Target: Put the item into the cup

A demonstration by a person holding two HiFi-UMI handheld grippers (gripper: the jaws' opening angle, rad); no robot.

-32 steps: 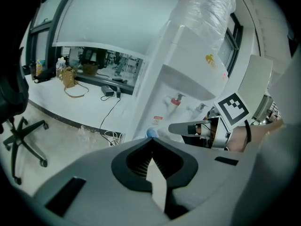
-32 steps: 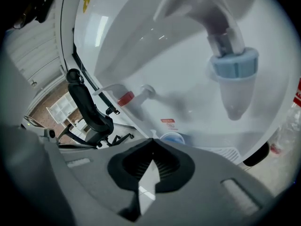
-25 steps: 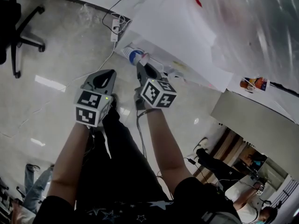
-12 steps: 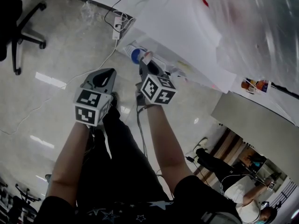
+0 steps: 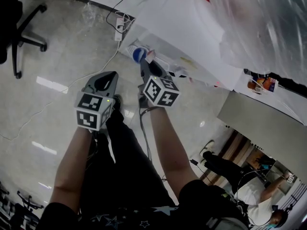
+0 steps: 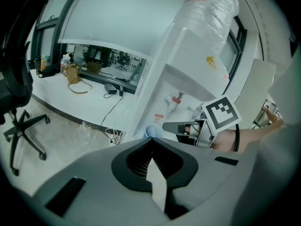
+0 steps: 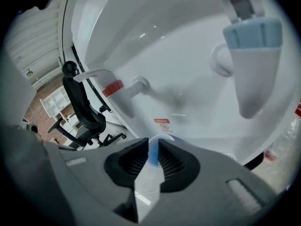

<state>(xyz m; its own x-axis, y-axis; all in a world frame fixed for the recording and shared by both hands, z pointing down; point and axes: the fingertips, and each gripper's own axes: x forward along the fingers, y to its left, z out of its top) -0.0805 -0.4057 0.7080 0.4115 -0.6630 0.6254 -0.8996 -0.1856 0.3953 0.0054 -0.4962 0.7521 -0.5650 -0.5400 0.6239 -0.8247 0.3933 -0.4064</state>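
Hold the blue cup (image 7: 153, 155), clamped in the right gripper's (image 7: 151, 145) fingers, level at the water dispenser (image 7: 188, 79); the left gripper's (image 6: 151, 142) fingers are together, empty.

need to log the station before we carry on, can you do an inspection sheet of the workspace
surface: glossy floor; no table seen
job's things: blue-rimmed cup held at the water dispenser's tap alcove; no separate item seen
clutter: crumpled clear plastic on the floor
grippers: left gripper shut, empty; right gripper shut on the cup's wall
cables: power strip and white cable on the floor
surroundings: office chair; wrapped bottle on top of the dispenser
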